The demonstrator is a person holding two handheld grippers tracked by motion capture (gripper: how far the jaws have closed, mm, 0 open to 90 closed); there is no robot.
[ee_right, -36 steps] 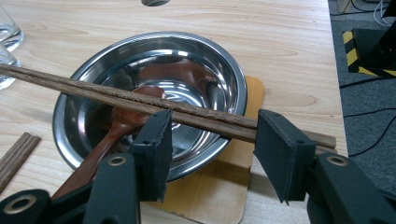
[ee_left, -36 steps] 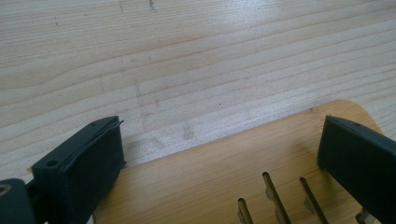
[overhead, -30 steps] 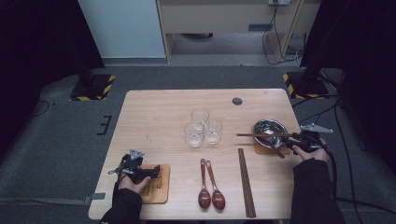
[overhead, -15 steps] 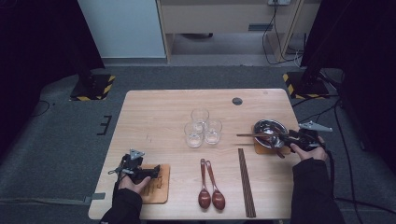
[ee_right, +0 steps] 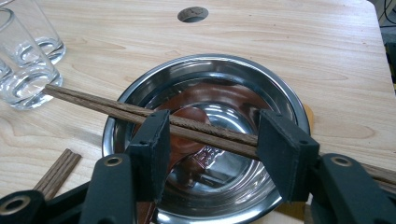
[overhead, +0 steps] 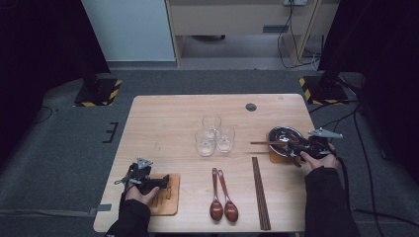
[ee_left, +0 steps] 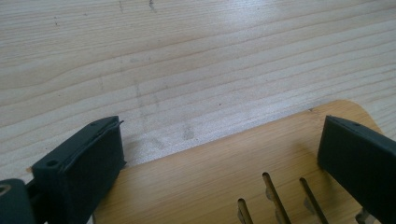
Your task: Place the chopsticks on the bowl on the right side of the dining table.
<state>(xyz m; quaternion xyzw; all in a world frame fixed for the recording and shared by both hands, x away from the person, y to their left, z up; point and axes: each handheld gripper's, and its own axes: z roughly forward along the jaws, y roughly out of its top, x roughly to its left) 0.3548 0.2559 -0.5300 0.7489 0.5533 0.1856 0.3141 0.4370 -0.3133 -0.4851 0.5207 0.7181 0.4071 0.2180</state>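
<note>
Pair of dark brown wooden chopsticks (ee_right: 154,119) lies flat across top of shiny metal bowl (ee_right: 280,100), side by side, touching each other. One end sticks out past bowl rim toward glasses. Bowl is round and silver, stands upright on small wooden coaster (overhead: 274,156) near right edge of surface (overhead: 168,128). Brown spoon (ee_right: 184,140) rests inside bowl.

Three glasses (overhead: 213,134) stand mid-table (overhead: 168,123); the bowl (overhead: 284,136) sits to their right with chopsticks (overhead: 264,143) across its rim. Two spoons (overhead: 221,197) lie near the front, a board (overhead: 165,195) left of them.
</note>
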